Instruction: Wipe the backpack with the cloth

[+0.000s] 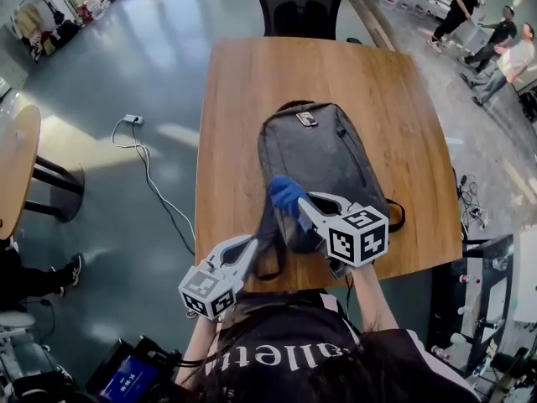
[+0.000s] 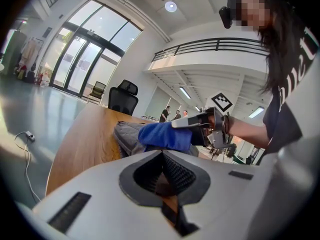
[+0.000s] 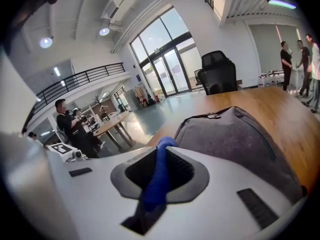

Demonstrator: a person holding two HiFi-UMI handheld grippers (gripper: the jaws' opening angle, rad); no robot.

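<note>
clamping the blue cloth (image 1: 287, 194) over the grey backpack (image 1: 323, 154), right hand-held gripper (image 1: 302, 206); left hand-held gripper (image 1: 252, 247) closed, empty

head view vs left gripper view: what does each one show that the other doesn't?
Head view only: the whole grey backpack seen from above, and the left gripper from outside with its marker cube.
Left gripper view only: the left jaws close up, together with nothing between them, and the balcony railing overhead.
Both: the right gripper shut on the blue cloth above the backpack, the wooden table and the black chair.
</note>
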